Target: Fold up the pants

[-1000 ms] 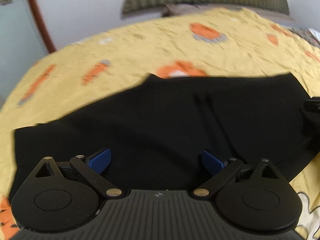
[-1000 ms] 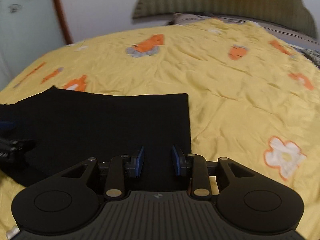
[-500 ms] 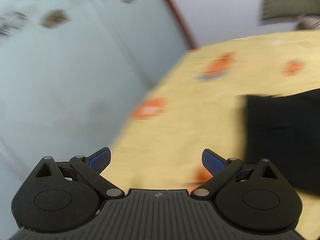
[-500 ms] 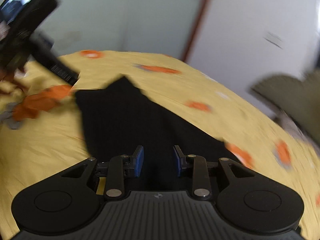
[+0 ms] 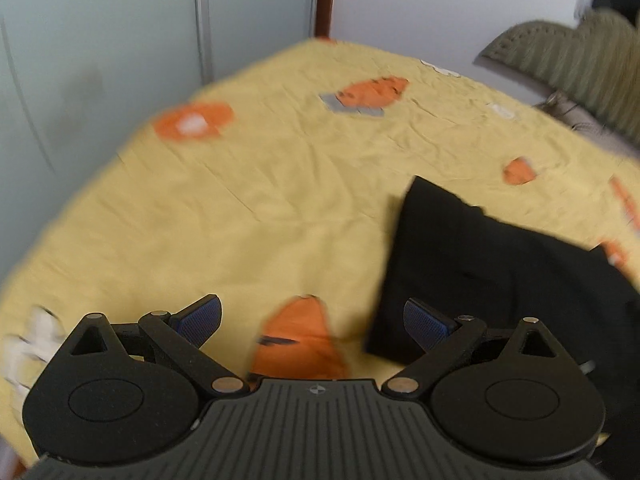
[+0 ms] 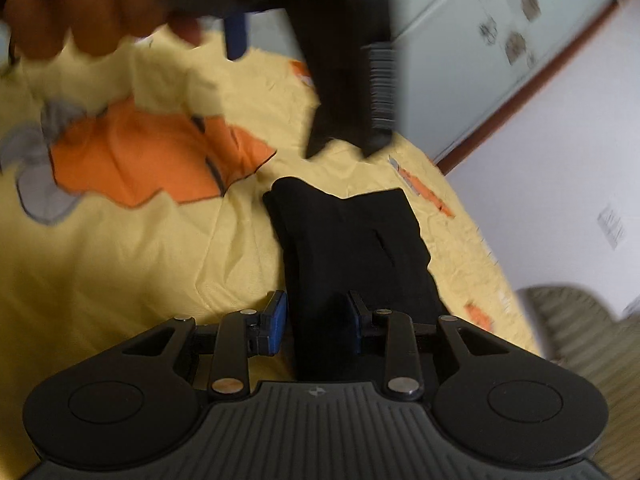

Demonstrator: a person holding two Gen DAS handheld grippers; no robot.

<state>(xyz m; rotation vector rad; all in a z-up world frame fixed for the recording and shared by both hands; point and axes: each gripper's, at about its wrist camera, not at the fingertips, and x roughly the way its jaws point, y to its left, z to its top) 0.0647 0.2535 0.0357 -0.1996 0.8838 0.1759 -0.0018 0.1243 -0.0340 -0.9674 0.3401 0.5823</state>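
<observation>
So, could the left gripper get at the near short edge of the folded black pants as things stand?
Probably yes. The left gripper is open over bare yellow bedspread, and the folded black pants lie just beside it with nothing between.

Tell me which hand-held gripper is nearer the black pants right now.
Right. The right hand-held gripper sits directly over the black pants; the left hand-held gripper is over bare yellow bedspread, pants off to its side.
</observation>
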